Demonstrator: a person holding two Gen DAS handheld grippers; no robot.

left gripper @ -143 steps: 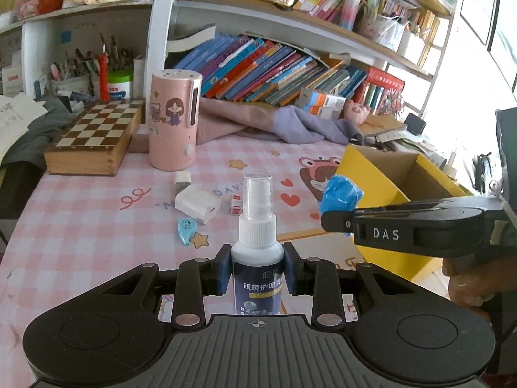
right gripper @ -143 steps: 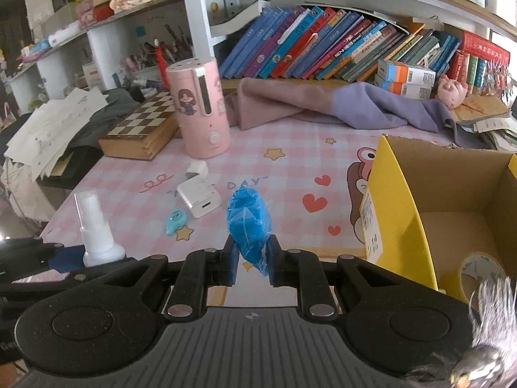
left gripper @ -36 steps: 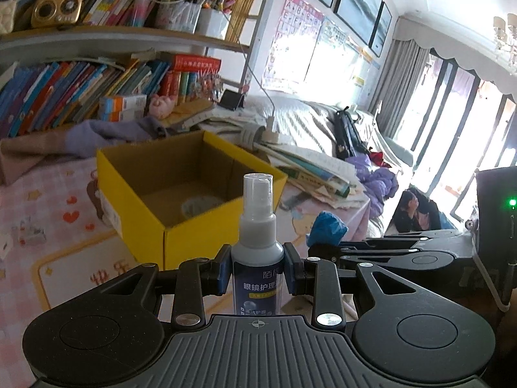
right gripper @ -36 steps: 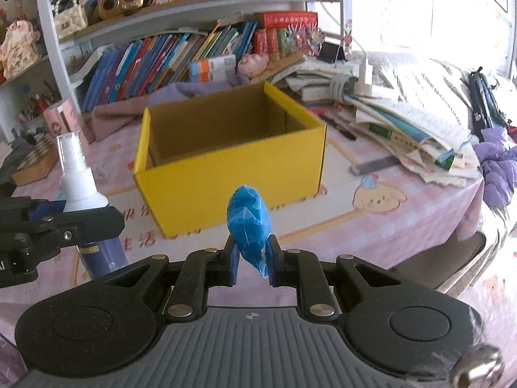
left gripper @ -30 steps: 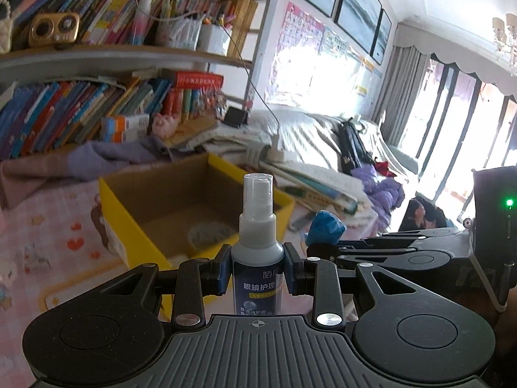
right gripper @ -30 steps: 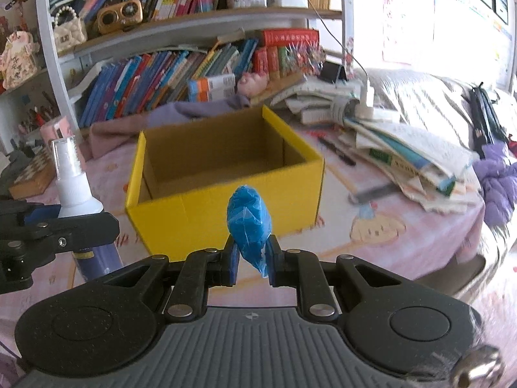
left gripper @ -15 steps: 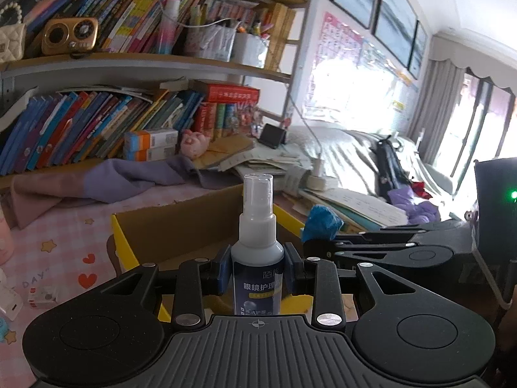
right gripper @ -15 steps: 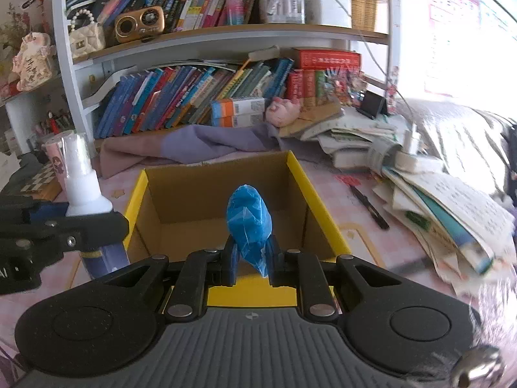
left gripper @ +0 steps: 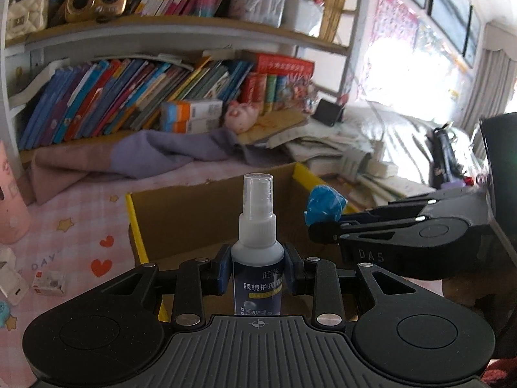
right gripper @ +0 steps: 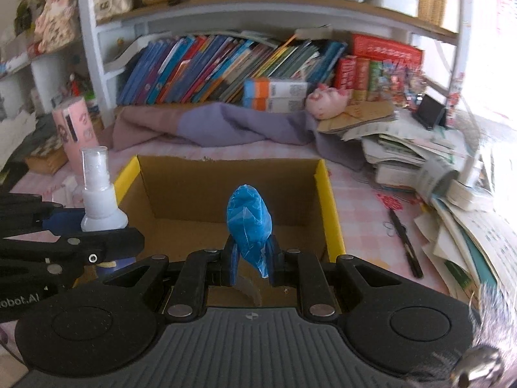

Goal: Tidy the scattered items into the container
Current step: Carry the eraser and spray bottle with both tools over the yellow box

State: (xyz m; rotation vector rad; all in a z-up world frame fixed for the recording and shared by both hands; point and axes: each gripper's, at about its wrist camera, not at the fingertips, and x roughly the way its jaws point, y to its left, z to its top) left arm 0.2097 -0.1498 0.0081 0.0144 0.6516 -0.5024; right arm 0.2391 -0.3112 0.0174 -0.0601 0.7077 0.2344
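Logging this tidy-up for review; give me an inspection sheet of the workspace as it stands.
Surface: pink patterned tablecloth.
Job's things: yellow cardboard box open; spray bottle and blue wad held above it.
Clutter: small white items left of the box, purple cloth, paper stack, pen.
Grippers: left hand-held gripper shut on spray bottle; right hand-held gripper shut on blue wad.
Cables: nothing seen.
Surroundings: bookshelf.

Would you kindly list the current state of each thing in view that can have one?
Left hand-held gripper: shut on the spray bottle.
Spray bottle: upright, capped, held.
Right hand-held gripper: shut on the blue wad.
Blue wad: crumpled, held over the box.
Yellow box: open-topped, on the table.
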